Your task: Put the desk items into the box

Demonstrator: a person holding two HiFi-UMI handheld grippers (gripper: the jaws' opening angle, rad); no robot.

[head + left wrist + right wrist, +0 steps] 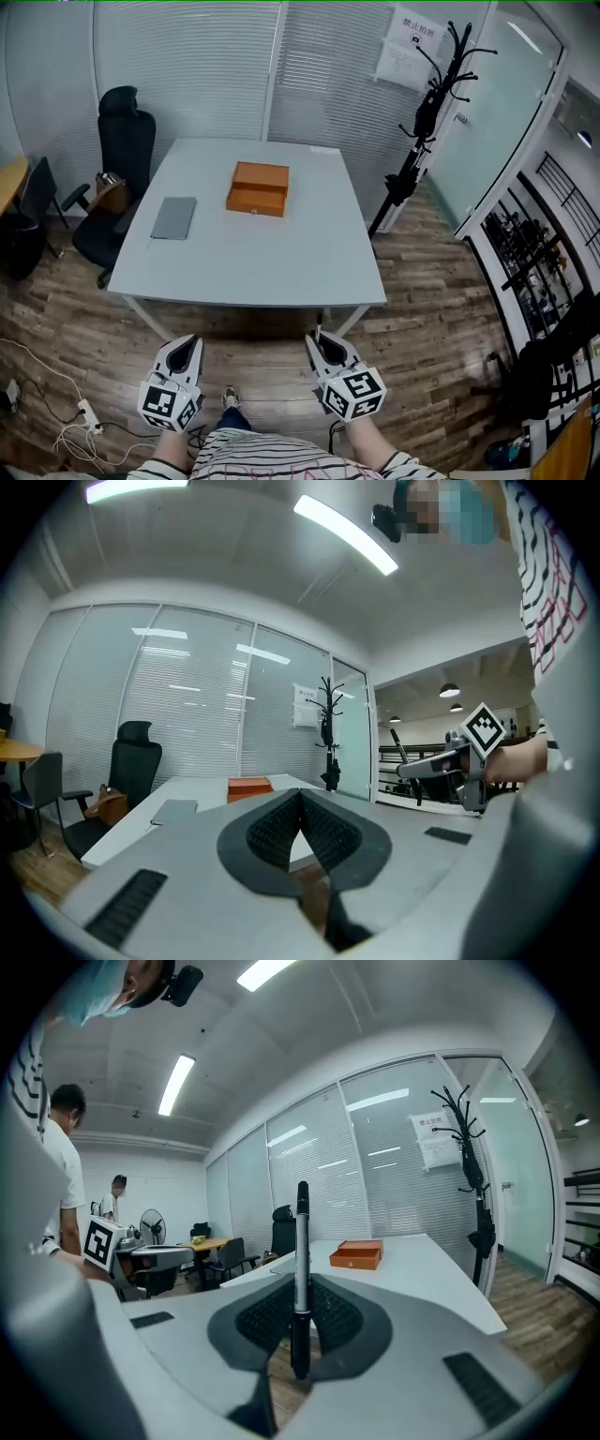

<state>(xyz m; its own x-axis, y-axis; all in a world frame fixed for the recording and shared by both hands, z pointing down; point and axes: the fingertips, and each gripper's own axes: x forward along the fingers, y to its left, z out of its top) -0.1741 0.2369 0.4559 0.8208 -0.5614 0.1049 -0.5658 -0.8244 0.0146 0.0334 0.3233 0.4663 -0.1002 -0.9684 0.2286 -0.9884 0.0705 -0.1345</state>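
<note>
An orange box (258, 188) lies closed on the white table (281, 272), toward its far side; it also shows as the orange box (249, 787) and orange box (357, 1254) in the gripper views. A flat grey notebook (174, 217) rests to its left, seen too as the notebook (175, 810). My left gripper (186, 351) hangs before the table's near edge, left gripper (300, 801) shut with nothing in it. My right gripper (323, 344) is level with it; the right gripper (300, 1290) is shut on a black and silver pen (301, 1260) that stands upright.
A black office chair (122, 159) stands at the table's left, with a second chair (33, 220) further left. A black coat rack (427, 112) rises at the far right corner. Cables and a power strip (86, 412) lie on the wooden floor at lower left.
</note>
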